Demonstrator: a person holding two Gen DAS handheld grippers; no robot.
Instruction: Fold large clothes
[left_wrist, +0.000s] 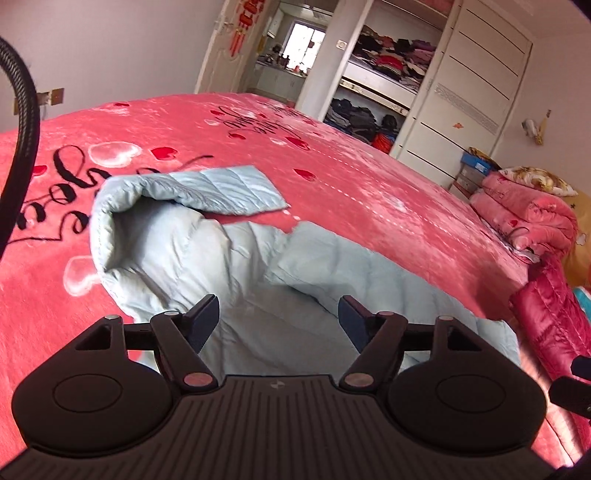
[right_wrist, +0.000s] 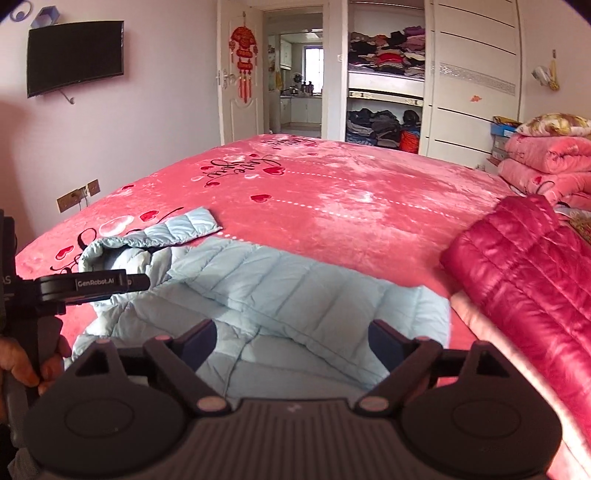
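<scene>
A light blue quilted down jacket lies spread on the pink bed, its collar rolled up at the left and one sleeve lying flat beyond it. It also shows in the right wrist view. My left gripper is open and empty, just above the jacket's near part. My right gripper is open and empty over the jacket's near edge. The left gripper's body shows at the left of the right wrist view, held by a hand.
A folded magenta down jacket lies on the bed to the right of the blue one. Stacked pink quilts sit at the far right. An open wardrobe, a doorway and a wall TV stand beyond the bed.
</scene>
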